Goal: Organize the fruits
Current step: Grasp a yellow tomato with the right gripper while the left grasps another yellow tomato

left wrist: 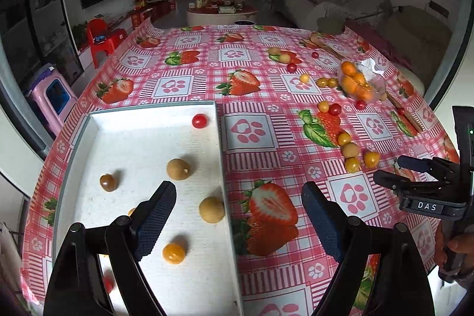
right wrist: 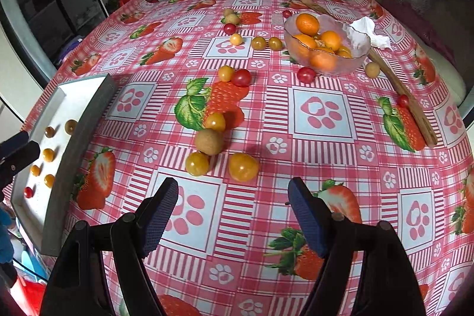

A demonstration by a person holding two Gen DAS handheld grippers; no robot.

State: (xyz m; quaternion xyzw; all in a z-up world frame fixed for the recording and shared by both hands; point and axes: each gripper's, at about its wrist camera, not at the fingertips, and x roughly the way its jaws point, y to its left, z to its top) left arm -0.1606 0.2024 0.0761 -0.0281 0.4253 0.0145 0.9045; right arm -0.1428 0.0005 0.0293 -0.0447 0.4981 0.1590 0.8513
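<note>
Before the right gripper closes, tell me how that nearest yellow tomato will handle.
The yellow tomato looks round and glossy, so it will probably roll if nudged. Its thin skin may split under a hard squeeze. The open right gripper looks wide enough.

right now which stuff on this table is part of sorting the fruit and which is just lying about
Part of the job:
white tray holding sorted fruit
loose yellow cherry tomato
tan longan
red cherry tomato
glass bowl of oranges

Just lying about:
crumpled tissue
wooden spatula
strawberry tablecloth
</note>
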